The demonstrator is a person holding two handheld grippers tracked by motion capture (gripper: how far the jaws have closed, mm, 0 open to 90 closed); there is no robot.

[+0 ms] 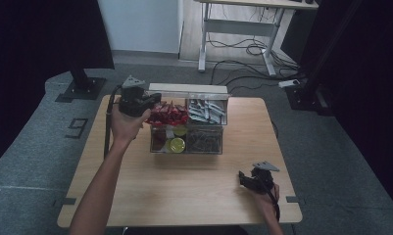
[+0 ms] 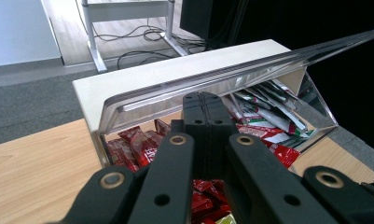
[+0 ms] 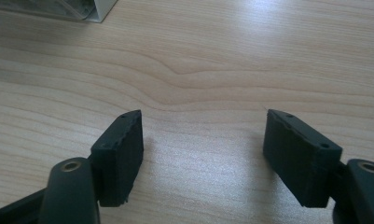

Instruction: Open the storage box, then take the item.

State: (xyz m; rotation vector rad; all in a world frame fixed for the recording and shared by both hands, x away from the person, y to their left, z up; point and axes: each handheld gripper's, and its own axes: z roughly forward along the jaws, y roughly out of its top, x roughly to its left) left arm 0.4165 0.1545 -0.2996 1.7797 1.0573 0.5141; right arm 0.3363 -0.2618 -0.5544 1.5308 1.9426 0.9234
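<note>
Lid (image 2: pixel 212 77) of clear organiser box (image 1: pixel 186 146) raised, touching tips of left gripper (image 2: pixel 204 100), jaws pressed together beneath its edge. Red sachets (image 2: pixel 138 147) directly below, white sachets (image 2: pixel 264 109) beyond. Right gripper (image 3: pixel 203 144) well apart over bare worktop (image 3: pixel 212 60), jaws spread, nothing between.

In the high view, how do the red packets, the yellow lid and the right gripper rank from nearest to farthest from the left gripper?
1. Red packets: beside the left gripper, back-left compartment.
2. Yellow lid: front-left compartment, nearer the person.
3. Right gripper: far off, at the table's front right.
</note>
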